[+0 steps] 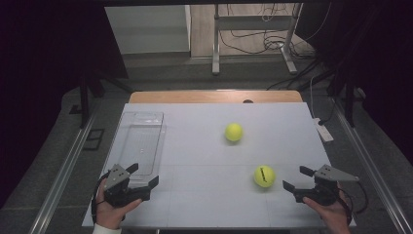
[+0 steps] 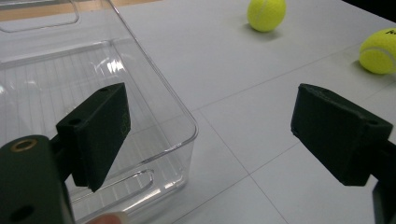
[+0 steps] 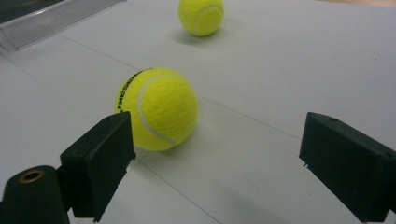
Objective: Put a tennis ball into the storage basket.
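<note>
High view: two tennis balls, yellow-green felt; near ball (image 1: 264, 176) right of centre on the white table (image 1: 204, 200), far ball (image 1: 234, 132) mid-table; one clear bin (image 1: 141, 141) at left.

Left gripper view: left gripper (image 2: 205, 135) level, jaws wide, nothing held, over the bin's corner.

Right gripper view: right gripper (image 3: 215, 158) low, jaws wide, empty, the near ball just ahead.

Two yellow-green tennis balls rest on the white table, well apart from each other. The nearer ball (image 1: 264, 176) sits toward the right front — black lettering on its felt faces up, and a white seam curves across it. The farther ball (image 1: 234, 132) lies near the middle of the table. At the left stands a clear plastic bin (image 1: 127, 146) — upright, open-topped, nothing inside.
</note>
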{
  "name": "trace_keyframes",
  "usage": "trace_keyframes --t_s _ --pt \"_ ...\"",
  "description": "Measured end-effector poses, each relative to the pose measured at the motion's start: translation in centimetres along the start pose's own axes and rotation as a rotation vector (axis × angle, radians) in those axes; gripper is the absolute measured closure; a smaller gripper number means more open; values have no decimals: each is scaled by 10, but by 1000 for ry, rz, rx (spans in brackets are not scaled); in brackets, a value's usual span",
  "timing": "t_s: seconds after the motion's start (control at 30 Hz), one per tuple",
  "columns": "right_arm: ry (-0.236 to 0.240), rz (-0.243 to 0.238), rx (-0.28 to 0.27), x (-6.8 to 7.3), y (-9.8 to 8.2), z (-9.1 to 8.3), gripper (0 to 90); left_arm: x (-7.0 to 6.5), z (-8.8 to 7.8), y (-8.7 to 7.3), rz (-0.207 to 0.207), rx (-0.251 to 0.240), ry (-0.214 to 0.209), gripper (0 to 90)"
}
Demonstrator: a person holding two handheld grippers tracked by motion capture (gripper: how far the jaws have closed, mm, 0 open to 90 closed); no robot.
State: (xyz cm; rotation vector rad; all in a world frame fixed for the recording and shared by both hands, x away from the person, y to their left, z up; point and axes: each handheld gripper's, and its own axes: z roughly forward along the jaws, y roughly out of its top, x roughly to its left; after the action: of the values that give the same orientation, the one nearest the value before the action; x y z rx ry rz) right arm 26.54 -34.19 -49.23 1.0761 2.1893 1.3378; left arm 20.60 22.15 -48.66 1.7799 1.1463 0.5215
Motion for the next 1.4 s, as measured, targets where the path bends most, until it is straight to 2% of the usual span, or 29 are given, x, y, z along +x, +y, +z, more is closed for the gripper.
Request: trace_keyframes --t_s 0.3,0.57,0.67,1.1,1.4 --pt "11 6 0 -4 0 4 106 -1 1 -2 -3 6 -4 130" --pt "-7 23 -15 -5 -2 -3 108 -2 4 -4 -2 13 -5 130" --pt "-7 21 -11 -3 -4 -5 109 -2 3 -2 -5 1 -9 131" --pt "-1 10 -9 1 -2 -3 111 -3 6 -2 8 12 -15 130" --pt "13 0 -10 0 -1 0 113 -5 7 5 8 18 17 123"
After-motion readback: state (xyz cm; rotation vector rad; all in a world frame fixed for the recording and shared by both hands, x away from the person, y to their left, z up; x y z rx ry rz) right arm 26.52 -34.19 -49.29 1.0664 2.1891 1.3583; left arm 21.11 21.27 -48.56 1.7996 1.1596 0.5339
